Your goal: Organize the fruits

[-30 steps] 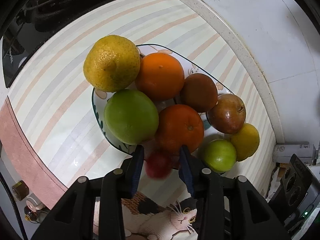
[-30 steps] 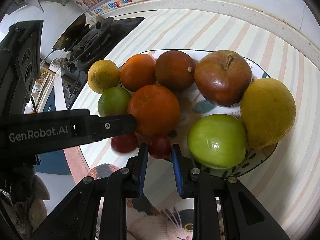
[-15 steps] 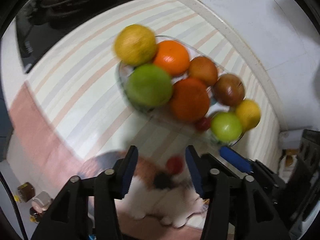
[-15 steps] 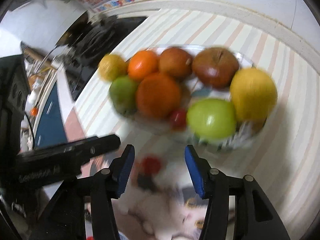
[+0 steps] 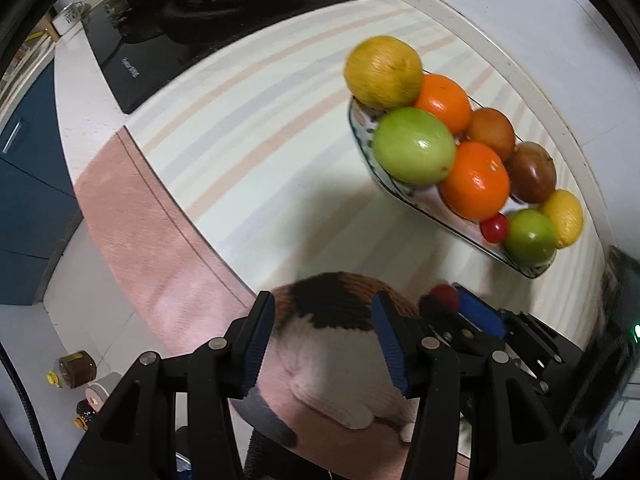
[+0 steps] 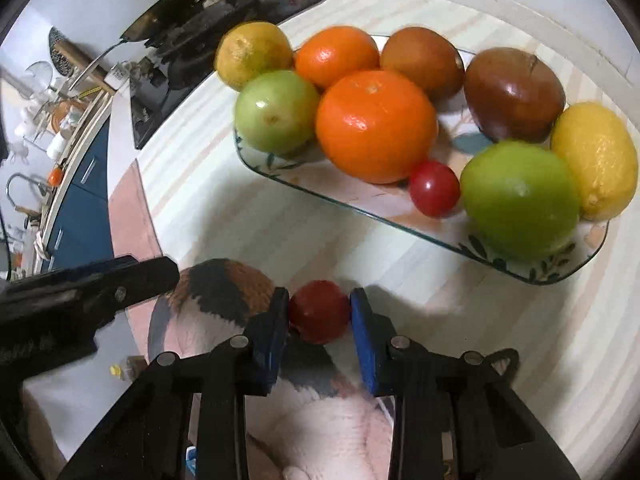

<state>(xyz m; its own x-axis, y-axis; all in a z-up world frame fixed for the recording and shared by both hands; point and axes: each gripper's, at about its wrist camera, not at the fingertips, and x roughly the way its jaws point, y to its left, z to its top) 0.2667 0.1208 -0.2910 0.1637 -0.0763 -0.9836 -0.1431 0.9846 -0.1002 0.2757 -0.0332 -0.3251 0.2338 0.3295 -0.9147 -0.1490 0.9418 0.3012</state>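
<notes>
Closing around a tomato (image 6: 319,311), the right gripper (image 6: 319,312) has pads at both its sides. Left gripper (image 5: 322,340) has just been widening, empty, pointing down over the mat (image 5: 332,344).

A small red tomato (image 6: 319,311) sits between my right pads, off the plate (image 6: 440,240). On the plate lie oranges, green fruits, brown ones, a lemon, another tomato (image 6: 434,189).
</notes>
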